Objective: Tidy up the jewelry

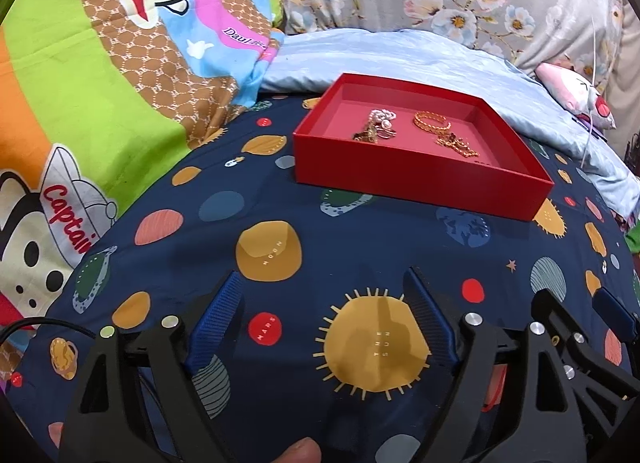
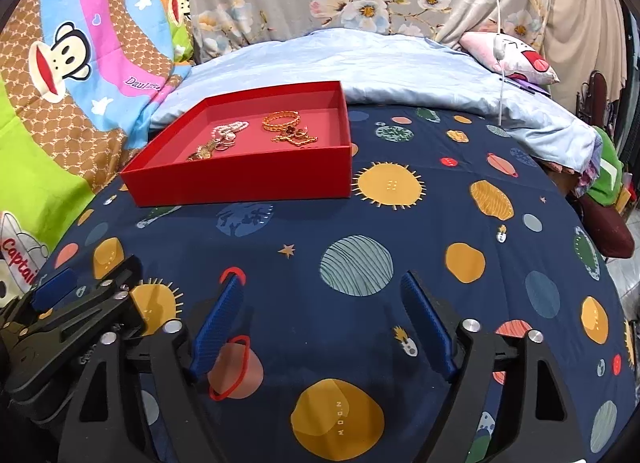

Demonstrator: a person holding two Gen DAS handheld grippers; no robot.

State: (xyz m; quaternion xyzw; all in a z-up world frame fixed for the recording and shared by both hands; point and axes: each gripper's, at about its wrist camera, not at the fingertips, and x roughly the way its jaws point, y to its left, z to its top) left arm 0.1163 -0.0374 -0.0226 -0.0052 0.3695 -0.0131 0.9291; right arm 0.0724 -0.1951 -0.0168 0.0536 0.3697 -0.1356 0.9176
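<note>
Left wrist: left tool (image 1: pixel 320 299) wide open, empty.

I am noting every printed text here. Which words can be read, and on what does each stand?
"Captain": cap on the cartoon blanket.
"MOON": yellow planet on the navy sheet.
"MARS": red dot.
"THE SUN": sun.
"Daul...": pink stripe, cut off by a fold.
Red box: no text readable.
</note>
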